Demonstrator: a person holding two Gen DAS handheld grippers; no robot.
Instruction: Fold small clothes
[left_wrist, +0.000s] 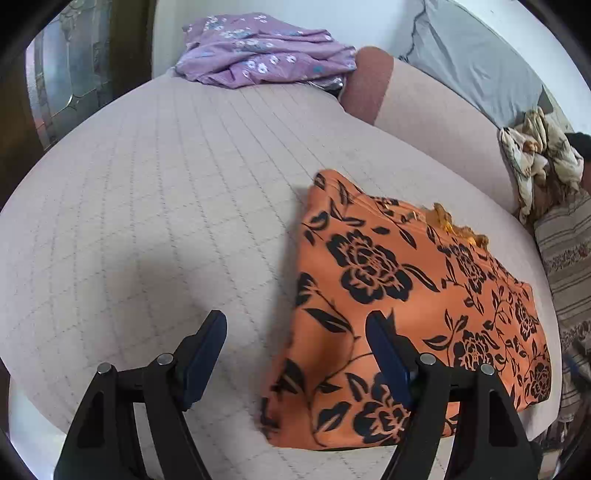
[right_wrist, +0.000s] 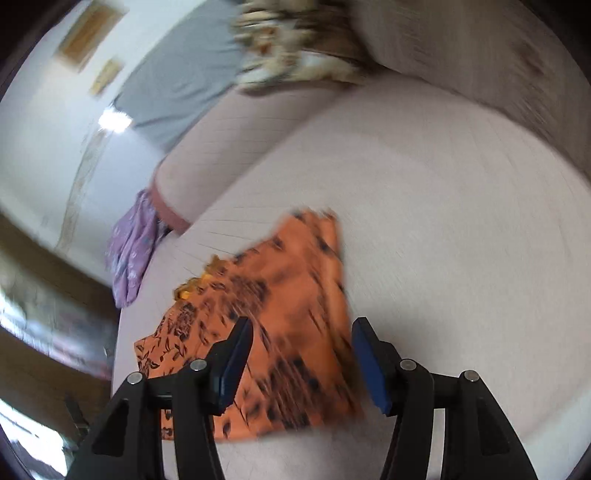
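Observation:
An orange garment with a black flower print lies folded flat on the pale quilted bed. It also shows in the blurred right wrist view. My left gripper is open and empty, above the garment's left edge. My right gripper is open and empty, above the garment's near part. A crumpled purple flowered garment lies at the bed's far edge, and it also shows in the right wrist view.
A pink bolster and grey pillow lie along the wall. A cream floral cloth and a striped cloth lie at the right. A dark wooden door stands at the back left.

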